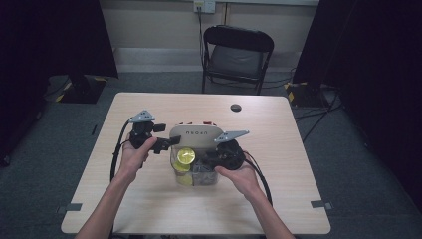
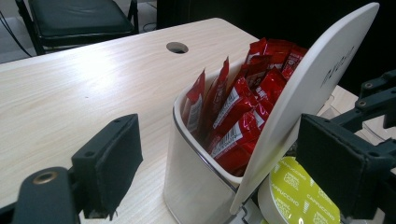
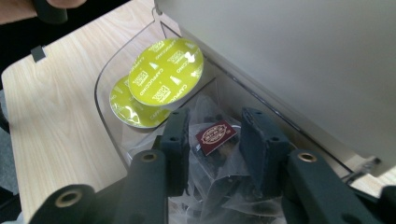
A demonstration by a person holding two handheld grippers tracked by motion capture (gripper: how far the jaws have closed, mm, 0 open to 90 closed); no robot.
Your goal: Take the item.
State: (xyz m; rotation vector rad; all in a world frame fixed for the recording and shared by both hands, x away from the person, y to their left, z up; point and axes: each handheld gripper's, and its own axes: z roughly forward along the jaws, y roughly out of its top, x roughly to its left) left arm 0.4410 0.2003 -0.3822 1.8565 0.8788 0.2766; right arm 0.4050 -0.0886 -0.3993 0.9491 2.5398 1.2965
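A white organiser box (image 1: 196,134) stands mid-table with its lid (image 2: 317,79) tilted up. Red sachets (image 2: 243,107) stand upright in its back compartment. My left gripper (image 1: 166,135) is open, its jaws wide on either side of the box's corner and the lid's edge by its right pad (image 2: 331,163). In the clear front tray (image 3: 105,93) lie two yellow cappuccino capsules (image 3: 166,70) and clear-wrapped tea bags. My right gripper (image 3: 215,140) reaches into the tray, its pads close on either side of a tea bag with a dark red tag (image 3: 215,135). I see no firm press.
The wooden table (image 1: 149,199) has a cable hole (image 1: 236,107) behind the box. A black folding chair (image 1: 236,55) stands beyond the far edge. Dark curtains hang at both sides. Cables trail from both grippers towards the person.
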